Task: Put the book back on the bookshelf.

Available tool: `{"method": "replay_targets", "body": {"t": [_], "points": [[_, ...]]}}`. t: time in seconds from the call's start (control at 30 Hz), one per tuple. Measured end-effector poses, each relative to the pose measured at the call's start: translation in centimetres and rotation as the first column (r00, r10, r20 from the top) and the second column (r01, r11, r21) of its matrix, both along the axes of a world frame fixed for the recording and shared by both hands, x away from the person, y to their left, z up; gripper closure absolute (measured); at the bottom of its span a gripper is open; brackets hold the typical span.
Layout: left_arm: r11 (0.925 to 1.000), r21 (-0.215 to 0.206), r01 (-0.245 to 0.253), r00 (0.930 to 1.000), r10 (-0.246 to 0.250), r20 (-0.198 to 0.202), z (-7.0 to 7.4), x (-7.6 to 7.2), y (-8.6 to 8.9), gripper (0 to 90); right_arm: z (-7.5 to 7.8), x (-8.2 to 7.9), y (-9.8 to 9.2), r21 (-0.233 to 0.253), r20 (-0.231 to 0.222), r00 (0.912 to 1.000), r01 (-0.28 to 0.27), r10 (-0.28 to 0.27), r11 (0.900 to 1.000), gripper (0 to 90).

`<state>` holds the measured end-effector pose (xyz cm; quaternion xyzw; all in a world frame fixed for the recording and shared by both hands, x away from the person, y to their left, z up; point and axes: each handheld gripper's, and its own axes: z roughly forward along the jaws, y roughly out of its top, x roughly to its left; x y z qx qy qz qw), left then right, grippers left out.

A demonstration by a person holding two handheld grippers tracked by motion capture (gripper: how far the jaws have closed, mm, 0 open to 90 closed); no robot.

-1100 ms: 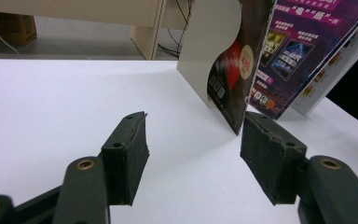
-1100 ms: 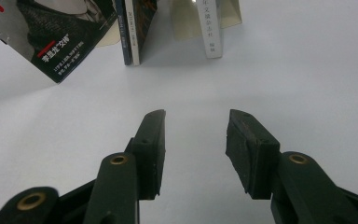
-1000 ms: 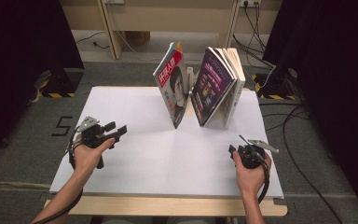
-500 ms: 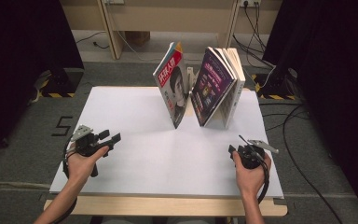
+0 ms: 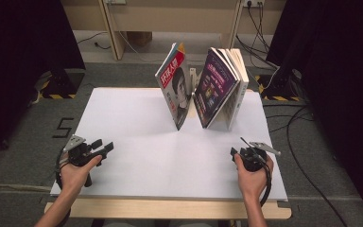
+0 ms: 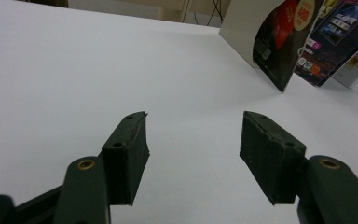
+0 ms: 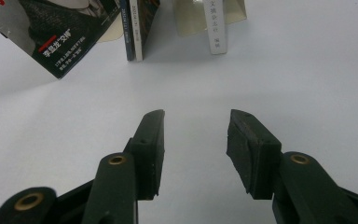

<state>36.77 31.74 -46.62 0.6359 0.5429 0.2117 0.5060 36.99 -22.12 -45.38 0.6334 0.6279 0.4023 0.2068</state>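
Note:
Two groups of magazines stand leaning at the far middle of the white table [image 5: 137, 118]. One is a red-titled magazine with a portrait cover [image 5: 175, 85]; the other is a purple-covered stack [image 5: 220, 87]. My left gripper [image 5: 105, 147] sits near the table's front left corner, open, nothing between its jaws. My right gripper [image 5: 236, 153] rests near the front right, also open and empty. In the left gripper view the gripper [image 6: 193, 133] points toward the magazines [image 6: 289, 42] far off at the upper right. In the right gripper view the gripper [image 7: 196, 135] faces the portrait magazine [image 7: 60, 32] and upright spines [image 7: 137, 28].
A pale bookend or stand [image 7: 205, 14] props the magazines from behind. Wooden table legs [image 5: 111, 28] and cables [image 5: 260, 23] lie on the floor beyond. Yellow-black striped blocks [image 5: 56, 87] sit on the carpet at both sides. A wooden strip [image 5: 170, 208] edges the table's front.
My left gripper has drawn back toward the table's front left corner and slightly outward. The right gripper has stayed in place.

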Motion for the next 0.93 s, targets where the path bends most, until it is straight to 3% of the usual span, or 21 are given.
{"method": "replay_targets", "body": {"t": [0.43, 0.57, 0.93], "points": [[0.9978, 0.006, -0.066, 0.9959, 0.066, -0.061, -3.0, -0.9, 2.7, 40.5, -0.3, 0.1, 0.2, -0.007, -0.004, 1.0000, -0.008, 0.008, 1.000, 56.2], [0.9968, 0.002, -0.080, 0.9949, 0.080, -0.061, -3.4, -1.1, 2.9, 40.7, -0.4, 0.1, 0.3, -0.012, -0.002, 0.9999, -0.012, 0.012, 1.000, 56.1], [0.9982, 0.013, -0.058, 0.9977, 0.059, -0.034, -3.4, -1.4, 2.2, 40.4, -0.3, 0.0, 0.3, -0.009, -0.005, 1.0000, -0.008, 0.008, 1.000, 56.0]]}}
